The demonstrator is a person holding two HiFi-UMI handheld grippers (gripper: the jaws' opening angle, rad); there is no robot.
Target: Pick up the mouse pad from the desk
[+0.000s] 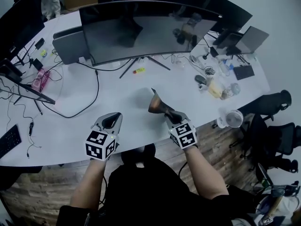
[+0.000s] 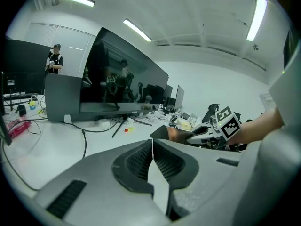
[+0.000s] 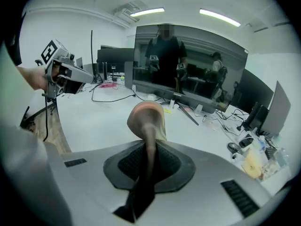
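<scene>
The mouse pad [image 1: 157,105] is thin, brown-orange and curled. It hangs above the white desk [image 1: 70,126], pinched by one edge. My right gripper [image 1: 170,116] is shut on it. In the right gripper view the mouse pad [image 3: 148,119] runs between the pads of the right gripper [image 3: 149,154] and flares out beyond them. My left gripper [image 1: 112,121] hovers over the desk's front edge to the left, shut with nothing in it; the left gripper [image 2: 152,145] shows its jaws meeting at the tips. From there the mouse pad [image 2: 176,134] and the right gripper [image 2: 207,131] show to the right.
A wide curved monitor [image 1: 146,29] on a stand fills the back of the desk, with black cables [image 1: 89,102] trailing left. A yellow-red marker [image 1: 139,70], a mouse [image 1: 201,79] and a small fan [image 1: 233,118] lie around. A keyboard [image 1: 8,140] sits far left, office chairs [image 1: 273,102] right.
</scene>
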